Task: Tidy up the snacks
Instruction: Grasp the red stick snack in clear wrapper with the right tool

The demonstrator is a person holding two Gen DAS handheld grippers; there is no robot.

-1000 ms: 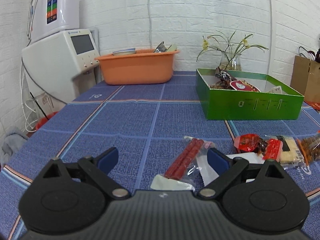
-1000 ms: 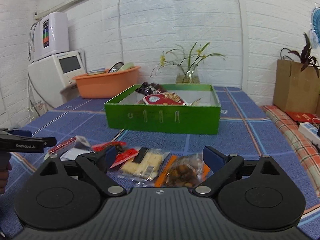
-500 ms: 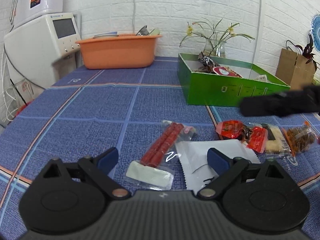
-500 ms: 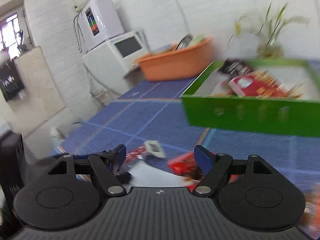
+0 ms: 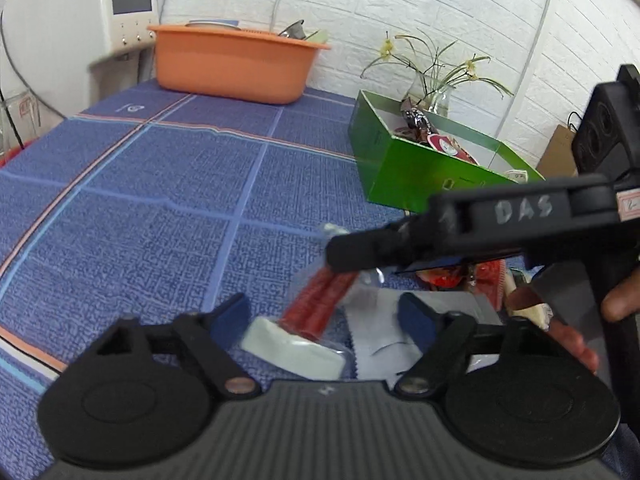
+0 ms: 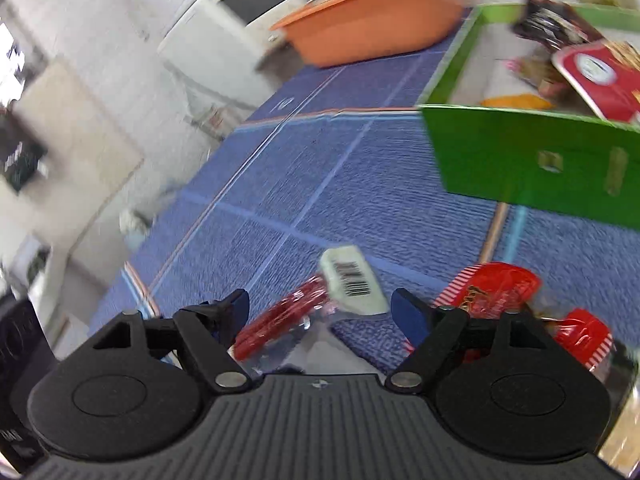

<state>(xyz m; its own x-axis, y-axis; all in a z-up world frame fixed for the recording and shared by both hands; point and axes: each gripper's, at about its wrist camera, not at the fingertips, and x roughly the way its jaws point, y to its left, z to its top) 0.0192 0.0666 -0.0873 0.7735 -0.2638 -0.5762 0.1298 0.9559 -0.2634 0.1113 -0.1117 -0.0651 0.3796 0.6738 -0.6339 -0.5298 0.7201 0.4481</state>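
Note:
A clear pack of red sausage sticks [image 5: 320,304] with a white label end [image 5: 292,354] lies on the blue tablecloth, beside a white packet [image 5: 376,344]. My left gripper [image 5: 324,318] is low over the pack with its jaws closing. The pack lies between the pads, which do not press on it. My right gripper [image 5: 344,250] reaches in from the right, side-on, over the pack's far end. In the right wrist view the right gripper [image 6: 322,312] is open around the sausage pack [image 6: 280,320], near its barcode label [image 6: 352,280]. The green box [image 5: 432,168] holds several snacks.
Red snack packets [image 6: 500,288] lie just right of the sausage pack. An orange basin [image 5: 236,64] and a white appliance [image 5: 80,28] stand at the table's far left. A vase of flowers [image 5: 432,80] sits behind the green box [image 6: 540,160]. A hand [image 5: 620,300] holds the right gripper.
The right gripper swung left from the snack pile to the sausage pack and entered the left view. The left gripper moved closer to the pack and its jaws narrowed.

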